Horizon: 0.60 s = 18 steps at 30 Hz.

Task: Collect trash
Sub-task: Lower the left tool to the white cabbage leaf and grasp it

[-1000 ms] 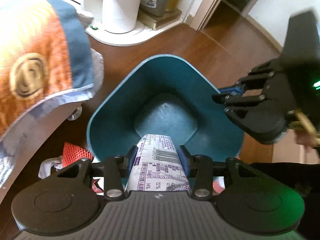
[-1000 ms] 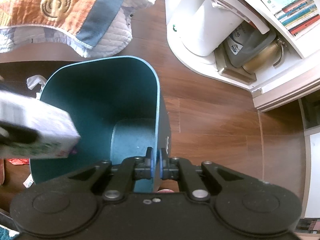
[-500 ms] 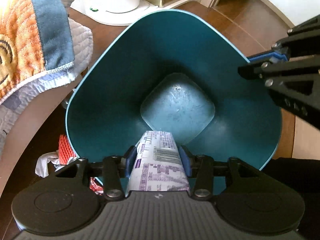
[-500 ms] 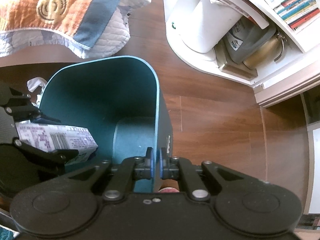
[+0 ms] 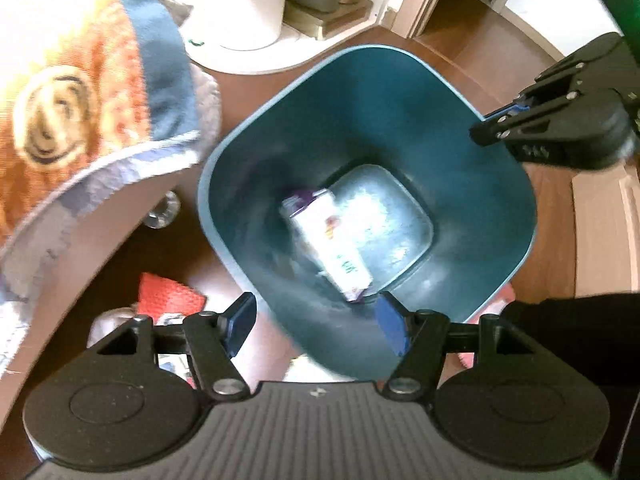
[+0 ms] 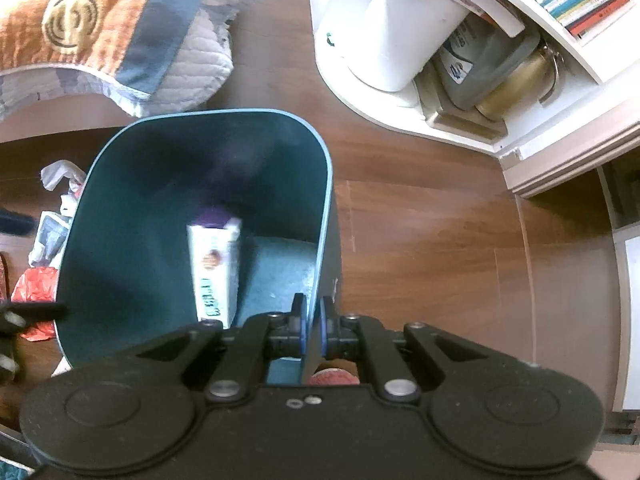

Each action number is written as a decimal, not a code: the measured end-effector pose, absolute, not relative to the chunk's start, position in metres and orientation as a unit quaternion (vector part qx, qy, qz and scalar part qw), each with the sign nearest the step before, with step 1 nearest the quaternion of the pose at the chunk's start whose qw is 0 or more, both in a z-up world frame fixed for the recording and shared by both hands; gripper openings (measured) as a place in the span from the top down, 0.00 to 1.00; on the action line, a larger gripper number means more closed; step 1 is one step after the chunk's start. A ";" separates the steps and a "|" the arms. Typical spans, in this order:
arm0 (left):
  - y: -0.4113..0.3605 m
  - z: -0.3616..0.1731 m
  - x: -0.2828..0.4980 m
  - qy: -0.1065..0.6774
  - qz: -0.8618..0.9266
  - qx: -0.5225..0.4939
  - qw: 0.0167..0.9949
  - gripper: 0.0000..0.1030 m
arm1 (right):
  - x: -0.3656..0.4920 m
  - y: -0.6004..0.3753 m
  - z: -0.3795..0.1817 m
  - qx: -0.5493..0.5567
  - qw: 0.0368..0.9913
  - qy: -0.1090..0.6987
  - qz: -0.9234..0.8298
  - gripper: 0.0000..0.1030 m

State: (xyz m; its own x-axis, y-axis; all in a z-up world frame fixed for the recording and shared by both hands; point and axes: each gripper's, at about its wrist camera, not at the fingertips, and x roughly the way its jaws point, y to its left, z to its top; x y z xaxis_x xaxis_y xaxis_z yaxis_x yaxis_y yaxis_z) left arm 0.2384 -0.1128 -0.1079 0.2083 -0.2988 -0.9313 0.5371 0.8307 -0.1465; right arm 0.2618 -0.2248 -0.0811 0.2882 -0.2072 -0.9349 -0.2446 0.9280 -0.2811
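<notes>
The carton [image 5: 328, 240] lies inside the teal bin [image 5: 500, 168], leaning on its near-left wall, long axis running from the bin floor up toward the left tool [image 5: 316, 322], which hangs above with fingers spread and empty. The right tool [image 6: 311, 320] is pressed together on the bin's right rim. The remaining litter, a red net [image 5: 170, 294] and crumpled paper [image 6: 60, 172], sits on the floor left of the bin, nearer the left tool.
</notes>
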 end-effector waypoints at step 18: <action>-0.083 -0.171 0.216 0.617 -0.284 0.167 0.714 0.37 | 0.289 -0.279 -0.099 -0.139 0.766 0.626 -0.037 0.98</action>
